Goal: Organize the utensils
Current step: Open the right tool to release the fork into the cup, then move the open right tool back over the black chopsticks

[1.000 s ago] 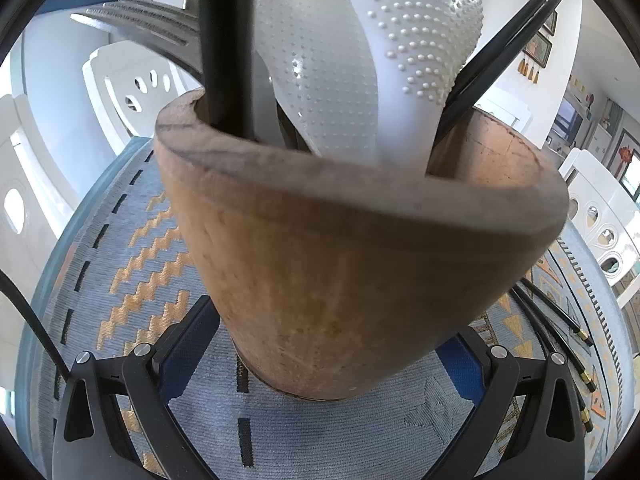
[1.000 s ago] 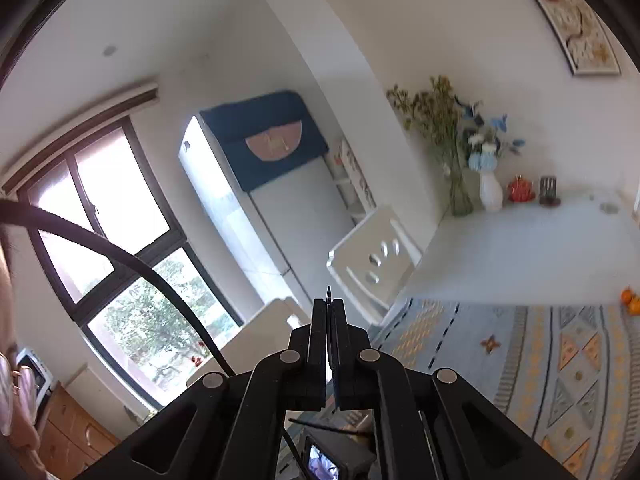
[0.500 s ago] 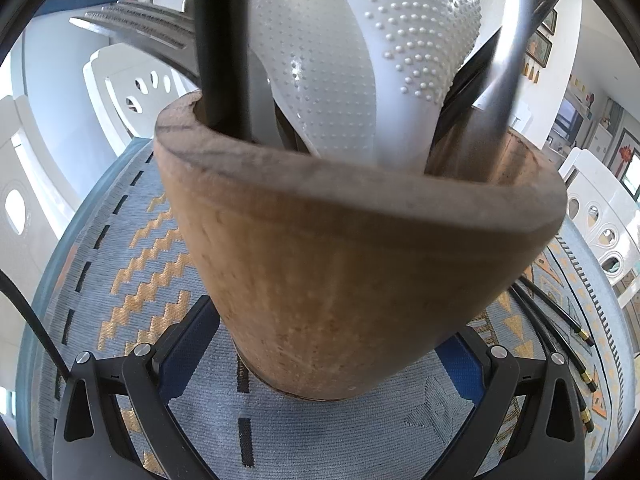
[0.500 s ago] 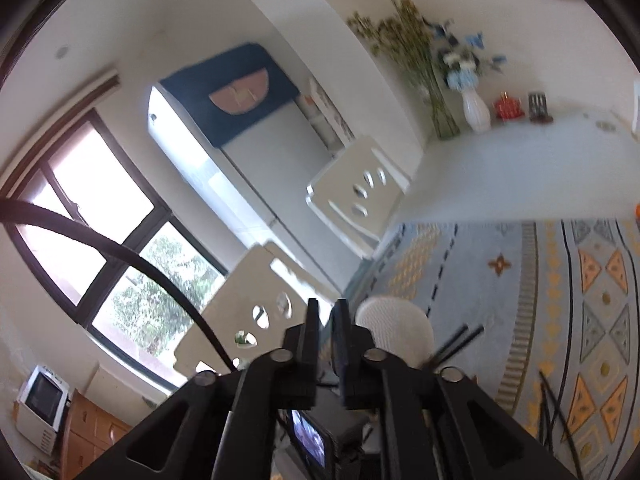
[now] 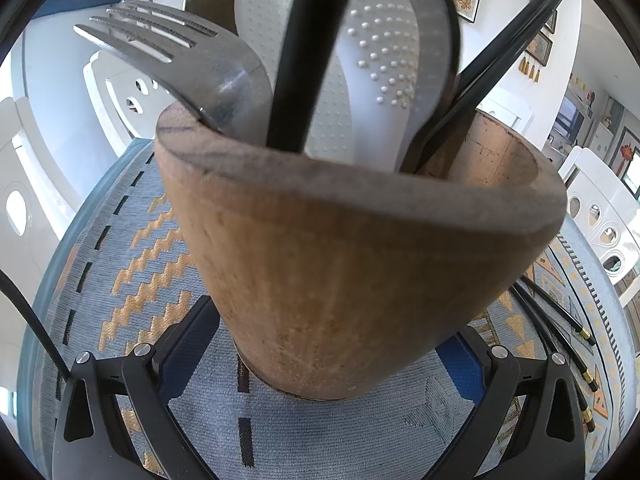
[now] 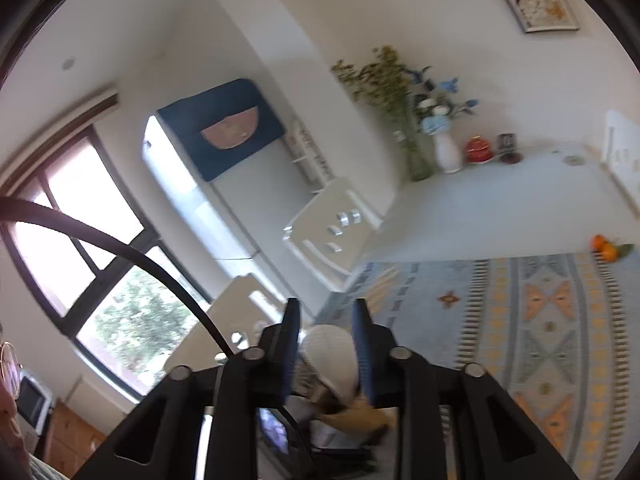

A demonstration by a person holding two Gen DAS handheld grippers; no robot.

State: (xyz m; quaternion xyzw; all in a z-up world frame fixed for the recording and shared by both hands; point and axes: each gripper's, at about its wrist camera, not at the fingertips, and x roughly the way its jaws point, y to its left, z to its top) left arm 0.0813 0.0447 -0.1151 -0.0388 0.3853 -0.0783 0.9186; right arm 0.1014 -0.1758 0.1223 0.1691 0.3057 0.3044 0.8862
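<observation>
A wooden utensil holder (image 5: 340,260) stands on the patterned mat, and my left gripper (image 5: 334,328) is shut on its lower part, a blue pad against each side. It holds a metal fork (image 5: 180,52), white dotted spoons (image 5: 360,80), a black handle (image 5: 304,60), a grey metal spoon (image 5: 448,20) and black chopsticks (image 5: 500,60). More chopsticks (image 5: 560,320) lie on the mat to the right. My right gripper (image 6: 326,306) hovers above the holder (image 6: 360,412), its jaws opening, with nothing pressed between the pads. A white spoon head (image 6: 328,348) shows through the gap, farther off.
The blue and orange woven mat (image 5: 120,280) covers the table. White chairs (image 5: 600,220) stand around it. Oranges (image 6: 606,246) sit at the mat's far edge, and vases with flowers (image 6: 444,152) stand on the white surface beyond.
My right gripper, shut on a thin metal utensil before, has opened and dropped lower over the holder. A metal handle slid into the holder, and the fork and black handle have shifted.
</observation>
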